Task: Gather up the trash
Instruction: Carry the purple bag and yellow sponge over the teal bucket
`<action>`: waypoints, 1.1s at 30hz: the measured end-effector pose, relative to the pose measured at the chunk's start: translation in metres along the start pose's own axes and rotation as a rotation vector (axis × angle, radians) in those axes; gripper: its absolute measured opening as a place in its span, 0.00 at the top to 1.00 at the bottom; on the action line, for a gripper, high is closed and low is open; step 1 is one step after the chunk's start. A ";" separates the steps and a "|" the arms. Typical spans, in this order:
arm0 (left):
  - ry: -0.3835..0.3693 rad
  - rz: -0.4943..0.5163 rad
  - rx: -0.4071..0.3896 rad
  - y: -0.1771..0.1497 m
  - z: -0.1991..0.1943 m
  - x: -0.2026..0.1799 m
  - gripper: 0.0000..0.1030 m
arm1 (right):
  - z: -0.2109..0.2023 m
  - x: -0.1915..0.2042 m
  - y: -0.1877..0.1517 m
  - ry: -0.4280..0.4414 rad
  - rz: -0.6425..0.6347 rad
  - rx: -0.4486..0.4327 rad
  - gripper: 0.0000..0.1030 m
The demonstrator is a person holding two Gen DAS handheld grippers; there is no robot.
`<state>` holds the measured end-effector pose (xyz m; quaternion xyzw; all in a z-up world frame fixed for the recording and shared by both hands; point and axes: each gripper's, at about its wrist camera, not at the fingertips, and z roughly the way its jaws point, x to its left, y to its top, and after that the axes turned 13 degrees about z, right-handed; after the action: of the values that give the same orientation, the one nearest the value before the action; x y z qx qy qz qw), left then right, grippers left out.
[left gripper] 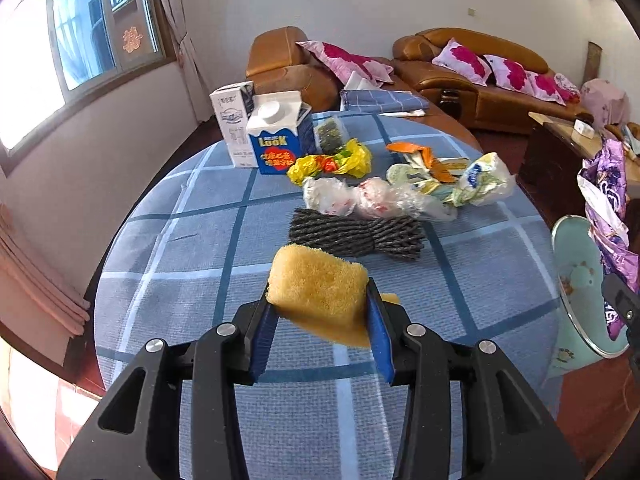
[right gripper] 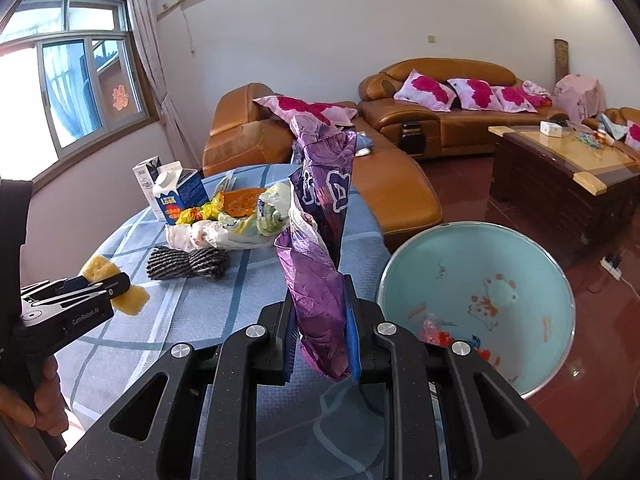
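My left gripper [left gripper: 318, 300] is shut on a yellow sponge [left gripper: 316, 284] and holds it above the blue checked tablecloth [left gripper: 200, 280]; it also shows in the right wrist view [right gripper: 114, 286]. My right gripper [right gripper: 320, 320] is shut on a crumpled purple snack bag [right gripper: 320, 240], held upright beside a light blue basin [right gripper: 480, 300]. The basin, off the table's right edge, holds a small red wrapper [right gripper: 434, 334]. The basin [left gripper: 580, 280] and the bag [left gripper: 608, 208] show at the right of the left wrist view.
On the table lie a dark knitted cloth [left gripper: 356, 232], clear plastic bags [left gripper: 352, 198], a yellow wrapper [left gripper: 332, 162], orange and white wrappers [left gripper: 440, 172], and two cartons [left gripper: 276, 136]. Brown sofas [right gripper: 440, 120] and a wooden coffee table [right gripper: 560, 172] stand beyond.
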<state>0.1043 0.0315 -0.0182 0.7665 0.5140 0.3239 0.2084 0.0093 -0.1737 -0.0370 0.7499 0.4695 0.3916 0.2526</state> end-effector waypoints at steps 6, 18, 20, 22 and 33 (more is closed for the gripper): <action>-0.004 0.049 -0.031 0.007 -0.012 -0.020 0.60 | -0.007 -0.011 -0.001 -0.022 0.019 -0.009 0.80; -0.031 0.108 -0.066 0.025 -0.021 -0.054 0.60 | -0.021 -0.031 0.002 -0.064 0.043 -0.042 0.80; -0.037 0.120 -0.071 0.028 -0.022 -0.062 0.60 | -0.023 -0.036 0.003 -0.073 0.052 -0.049 0.80; -0.043 0.130 -0.074 0.030 -0.023 -0.068 0.60 | -0.025 -0.041 0.004 -0.082 0.062 -0.053 0.80; -0.083 0.183 -0.089 0.043 -0.026 -0.105 0.60 | -0.028 -0.071 0.007 -0.127 0.117 -0.065 0.80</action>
<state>0.0862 -0.0820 -0.0017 0.8130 0.4178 0.3318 0.2330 -0.0285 -0.2401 -0.0407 0.7909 0.3951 0.3723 0.2826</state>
